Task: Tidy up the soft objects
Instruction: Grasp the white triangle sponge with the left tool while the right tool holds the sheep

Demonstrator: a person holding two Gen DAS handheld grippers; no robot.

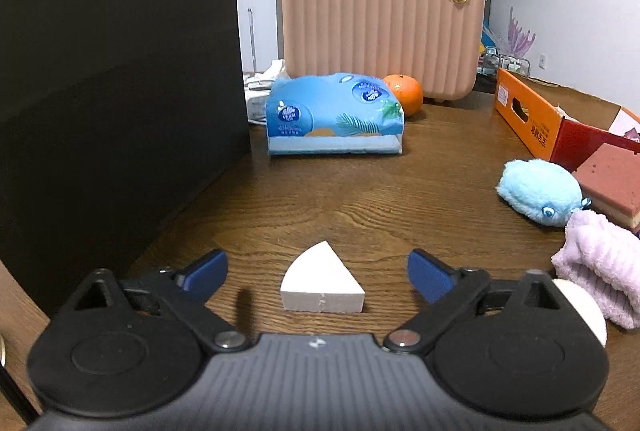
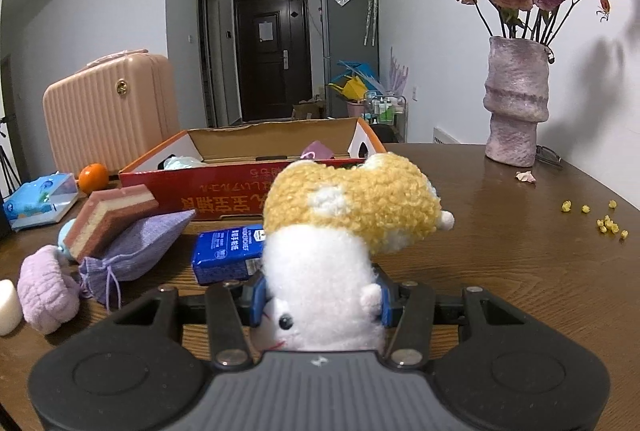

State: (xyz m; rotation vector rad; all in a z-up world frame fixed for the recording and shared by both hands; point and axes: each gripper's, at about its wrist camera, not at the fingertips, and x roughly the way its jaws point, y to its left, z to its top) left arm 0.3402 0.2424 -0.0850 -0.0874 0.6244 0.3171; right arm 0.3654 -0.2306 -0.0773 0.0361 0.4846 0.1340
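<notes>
My left gripper (image 1: 318, 271) is open, its blue pads either side of a white wedge-shaped sponge (image 1: 322, 285) lying on the wooden table, not touching it. My right gripper (image 2: 320, 301) is shut on a yellow-and-white plush toy (image 2: 344, 231), held upside down just above the table. The open orange-red cardboard box (image 2: 224, 187) stands behind the plush, with a few items inside. Loose soft things lie left of it: a pink layered sponge (image 2: 112, 219), a lilac drawstring pouch (image 2: 140, 247), a lilac towel roll (image 2: 44, 291), a blue plush (image 1: 540, 197).
A blue tissue pack (image 1: 334, 115), an orange (image 1: 404, 93) and a pink ribbed case (image 1: 380, 19) stand at the back. A black panel (image 1: 116, 91) walls the left. A blue packet (image 2: 228, 255) lies before the box. A vase of dried roses (image 2: 516, 103) stands right.
</notes>
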